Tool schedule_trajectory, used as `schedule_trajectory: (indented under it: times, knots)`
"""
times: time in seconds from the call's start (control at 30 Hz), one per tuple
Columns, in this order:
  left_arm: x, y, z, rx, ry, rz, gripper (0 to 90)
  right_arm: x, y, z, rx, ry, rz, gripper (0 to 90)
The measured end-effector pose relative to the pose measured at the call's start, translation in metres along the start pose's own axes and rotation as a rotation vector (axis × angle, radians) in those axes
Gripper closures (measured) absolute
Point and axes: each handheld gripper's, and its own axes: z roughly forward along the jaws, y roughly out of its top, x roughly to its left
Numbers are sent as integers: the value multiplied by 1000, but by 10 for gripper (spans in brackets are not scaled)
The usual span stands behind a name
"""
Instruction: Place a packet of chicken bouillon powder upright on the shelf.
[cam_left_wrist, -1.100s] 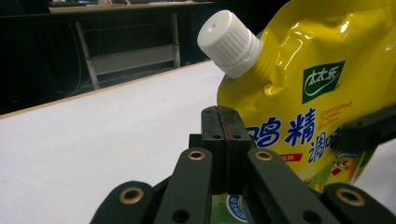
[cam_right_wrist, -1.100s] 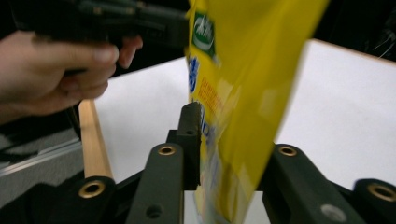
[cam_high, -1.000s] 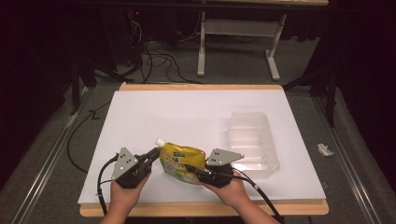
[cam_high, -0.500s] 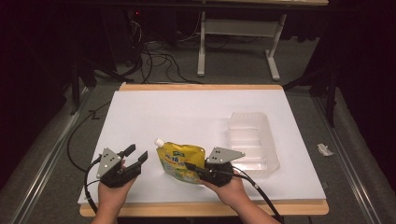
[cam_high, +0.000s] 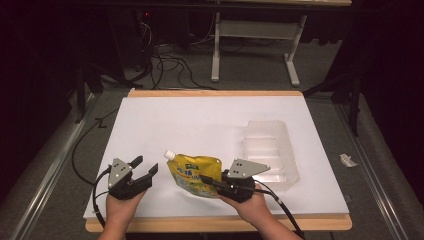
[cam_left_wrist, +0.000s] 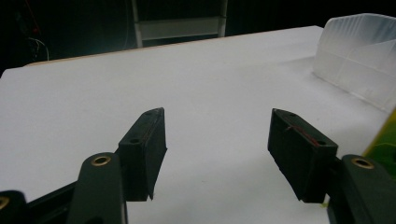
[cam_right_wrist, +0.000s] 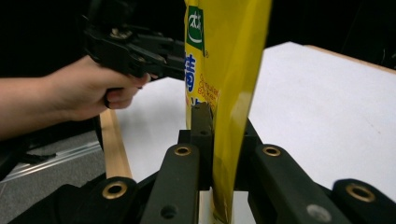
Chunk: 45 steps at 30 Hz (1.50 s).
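A yellow spouted pouch (cam_high: 192, 172) is near the front of the white table top (cam_high: 200, 115), its white cap pointing up-left. My right gripper (cam_high: 207, 180) is shut on the pouch's right edge. In the right gripper view the pouch (cam_right_wrist: 229, 70) stands edge-on, pinched between the jaws of the right gripper (cam_right_wrist: 210, 116). My left gripper (cam_high: 145, 165) sits to the pouch's left, apart from it. Its jaws have just been opening, with nothing between them. In the left gripper view the left gripper (cam_left_wrist: 217, 154) is wide over bare table, and a sliver of the pouch (cam_left_wrist: 385, 140) shows at the right.
A clear plastic tray (cam_high: 270, 150) lies on the table to the right of the pouch, also seen as the tray (cam_left_wrist: 359, 56) at the upper right. A wooden rim (cam_high: 215, 224) runs along the table's front edge. Cables and a metal stand are on the floor beyond.
My left gripper has let go of the pouch near its cap, opened, and drawn away to the left. The right gripper has kept its grip and place.
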Motion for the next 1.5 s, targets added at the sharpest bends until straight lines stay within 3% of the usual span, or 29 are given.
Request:
schedule_trajectory:
  times: [0.33,0.8,1.03,1.3,1.5]
  knots:
    - [12,-3,-2,-2,21,-46,381,-1,5,-15,-48,8,7,852]
    - [11,-4,-2,8,14,-46,380,-6,18,-38,-119,2,17,853]
    - [11,-3,-2,0,21,-40,382,-10,30,-52,-169,3,-11,855]
    - [12,-4,-2,8,15,-46,381,-25,39,-76,-228,-37,5,854]
    - [12,-4,-1,14,8,-48,380,-38,39,-93,-236,-94,5,855]
